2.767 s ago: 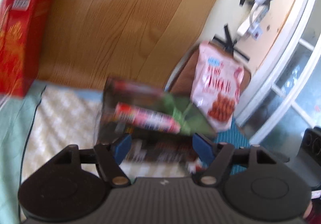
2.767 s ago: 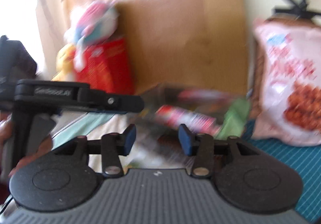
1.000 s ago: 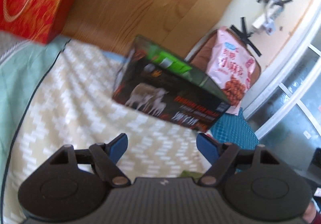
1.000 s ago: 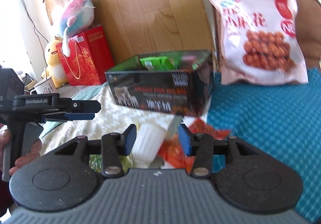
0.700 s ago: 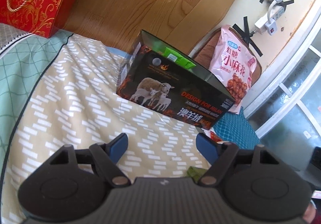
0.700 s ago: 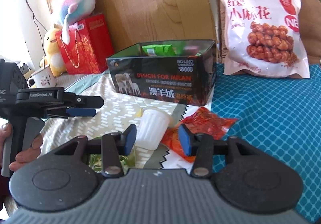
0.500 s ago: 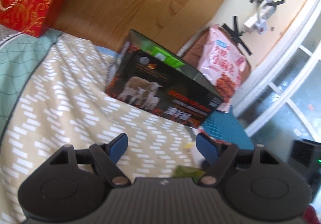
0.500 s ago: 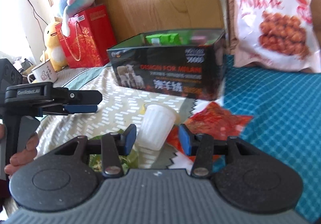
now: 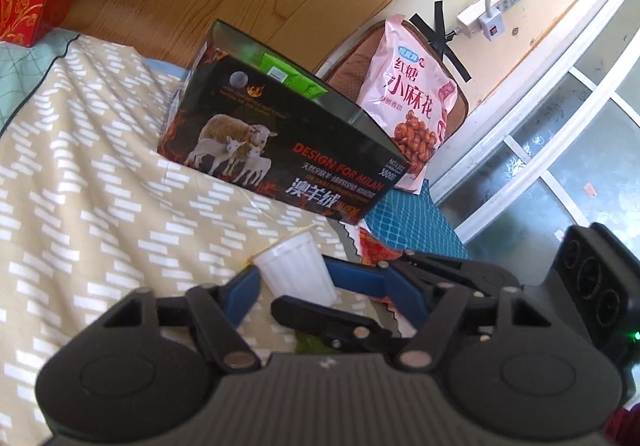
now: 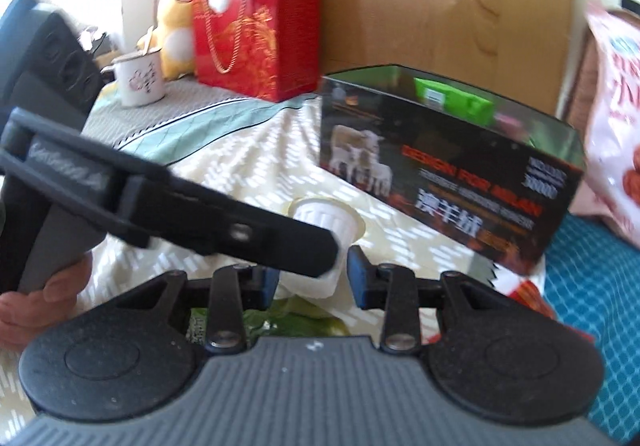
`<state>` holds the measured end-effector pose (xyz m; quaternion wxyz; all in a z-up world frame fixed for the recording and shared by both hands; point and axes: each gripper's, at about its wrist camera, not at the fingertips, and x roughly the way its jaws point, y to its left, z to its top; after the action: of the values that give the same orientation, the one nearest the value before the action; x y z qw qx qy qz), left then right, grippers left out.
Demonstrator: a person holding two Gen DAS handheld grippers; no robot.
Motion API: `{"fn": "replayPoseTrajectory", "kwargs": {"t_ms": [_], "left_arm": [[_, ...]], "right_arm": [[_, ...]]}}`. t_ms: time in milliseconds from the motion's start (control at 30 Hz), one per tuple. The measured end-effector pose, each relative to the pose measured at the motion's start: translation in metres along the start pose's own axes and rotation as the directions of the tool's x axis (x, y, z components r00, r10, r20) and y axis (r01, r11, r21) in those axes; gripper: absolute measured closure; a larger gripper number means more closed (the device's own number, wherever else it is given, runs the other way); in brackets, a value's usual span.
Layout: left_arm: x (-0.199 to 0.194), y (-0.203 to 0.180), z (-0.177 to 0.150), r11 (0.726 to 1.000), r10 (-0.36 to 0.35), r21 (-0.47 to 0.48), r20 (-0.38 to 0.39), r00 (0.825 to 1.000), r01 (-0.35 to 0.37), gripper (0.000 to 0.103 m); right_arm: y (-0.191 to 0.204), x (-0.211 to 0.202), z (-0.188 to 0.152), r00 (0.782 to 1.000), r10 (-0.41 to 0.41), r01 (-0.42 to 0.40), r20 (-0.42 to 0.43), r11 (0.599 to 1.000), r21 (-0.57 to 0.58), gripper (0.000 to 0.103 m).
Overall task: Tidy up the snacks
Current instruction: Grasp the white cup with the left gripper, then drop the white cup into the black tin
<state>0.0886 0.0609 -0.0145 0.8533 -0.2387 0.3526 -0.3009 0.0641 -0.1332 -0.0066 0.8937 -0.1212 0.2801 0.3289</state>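
Both claws meet at a white ribbed cup (image 9: pixel 296 272) lying on the patterned bed cover (image 9: pixel 80 174). The right claw (image 10: pixel 311 278), closing, brackets the cup's base; whether its pads press cannot be told. The left claw (image 9: pixel 316 286), also closing, stands spread just beside it. Beyond both sits the black box (image 10: pixel 452 174) holding green packets (image 10: pixel 452 100).

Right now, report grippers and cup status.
Left gripper open, right gripper grip unconfirmed; both jaws just closing round white cup. Cup just short of black box. Grippers cross at the cup.
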Motion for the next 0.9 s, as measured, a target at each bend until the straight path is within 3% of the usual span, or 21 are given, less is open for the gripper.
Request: {"fn": "replayPoseTrajectory", "kwargs": {"t_ms": [167, 333, 433, 700, 900], "left_arm": [[-0.005, -0.002, 0.010, 0.999, -0.024, -0.045, 0.033, 0.999, 0.025, 0.045], [-0.011, -0.023, 0.047, 0.999, -0.025, 0.035, 0.109, 0.994, 0.021, 0.045], [-0.007, -0.030, 0.072, 0.998, -0.011, 0.059, 0.150, 0.989, 0.002, 0.045], [0.028, -0.015, 0.105, 0.993, 0.114, 0.009, 0.172, 0.978, -0.117, 0.041], [0.004, -0.016, 0.090, 0.995, 0.093, 0.013, 0.211, 0.973, -0.098, 0.038]], "right_arm": [[0.005, -0.011, 0.007, 0.996, -0.038, 0.040, 0.081, 0.999, -0.032, 0.065], [0.000, -0.017, 0.033, 0.976, -0.101, 0.121, 0.190, 0.988, -0.095, 0.065], [-0.016, -0.014, 0.056, 0.967, -0.108, 0.127, 0.229, 0.989, -0.072, 0.065], [-0.055, 0.024, 0.088, 0.974, -0.116, 0.106, 0.197, 0.993, 0.061, 0.063], [-0.055, -0.006, 0.067, 0.962, -0.134, 0.115, 0.239, 0.989, 0.091, 0.062]]}}
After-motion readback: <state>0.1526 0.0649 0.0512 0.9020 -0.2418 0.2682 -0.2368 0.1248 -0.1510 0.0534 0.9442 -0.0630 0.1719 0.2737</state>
